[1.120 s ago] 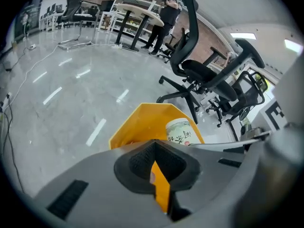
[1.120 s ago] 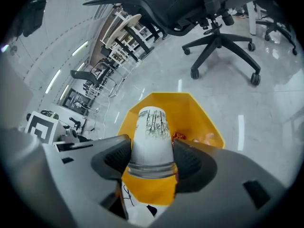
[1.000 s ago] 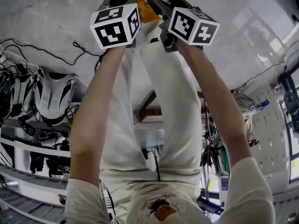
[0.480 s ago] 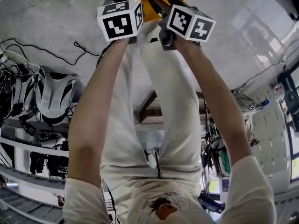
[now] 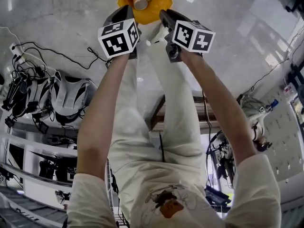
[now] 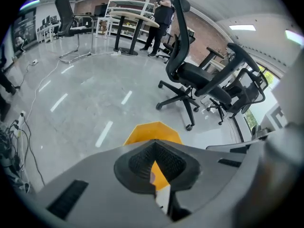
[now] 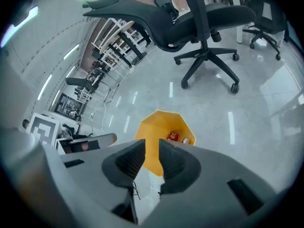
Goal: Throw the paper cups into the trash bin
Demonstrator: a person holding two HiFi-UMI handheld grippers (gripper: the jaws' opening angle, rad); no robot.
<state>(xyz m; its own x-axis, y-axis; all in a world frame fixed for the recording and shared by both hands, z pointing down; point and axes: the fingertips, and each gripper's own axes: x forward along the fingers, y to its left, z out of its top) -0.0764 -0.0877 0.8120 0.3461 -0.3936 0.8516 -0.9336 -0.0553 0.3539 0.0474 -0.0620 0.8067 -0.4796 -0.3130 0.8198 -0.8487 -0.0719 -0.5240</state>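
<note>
Released, the paper cup [image 5: 140, 3] lies in the yellow bin [image 5: 157, 14] below; right tongs [image 7: 152, 151] empty, just closing yet slightly apart, left tongs [image 6: 153, 151] together, above glossy grey floor [image 6: 80, 94].

The left forearm [image 5: 102, 118] and right forearm [image 5: 213, 108] extend forward side by side. The left gripper [image 6: 153, 161] points steeply down, jaws closed together with nothing between them. The right gripper [image 7: 151, 158] has just been closing its jaws, which stand a narrow gap apart, empty.
</note>
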